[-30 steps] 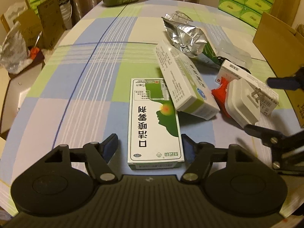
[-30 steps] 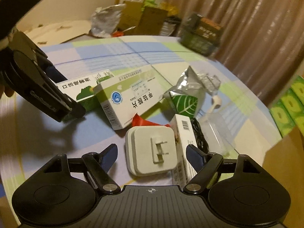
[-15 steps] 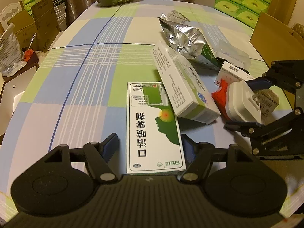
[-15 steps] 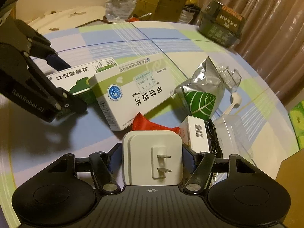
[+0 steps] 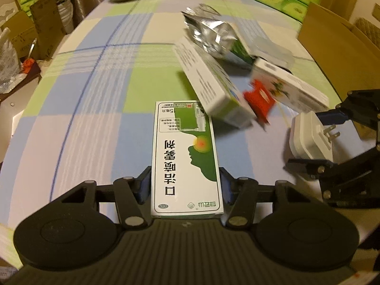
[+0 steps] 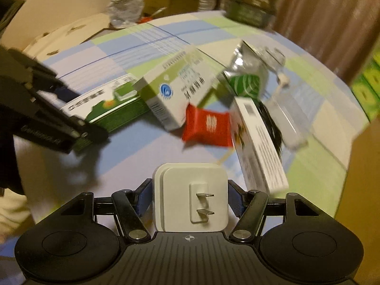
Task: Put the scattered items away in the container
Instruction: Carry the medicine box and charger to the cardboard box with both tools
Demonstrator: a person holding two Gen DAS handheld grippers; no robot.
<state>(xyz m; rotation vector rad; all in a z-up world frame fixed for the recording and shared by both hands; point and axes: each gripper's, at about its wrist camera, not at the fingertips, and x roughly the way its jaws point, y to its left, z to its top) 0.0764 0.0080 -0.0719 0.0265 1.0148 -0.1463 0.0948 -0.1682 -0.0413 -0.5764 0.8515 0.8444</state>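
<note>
My left gripper clamps the long green-and-white carton, glossy cardboard, flat at lower centre of its view. My right gripper grips the smooth white square charger, two metal prongs facing up, low centre. Beyond lie a white pill box, red wrapper and crinkled foil pouch on the checked tablecloth.
</note>
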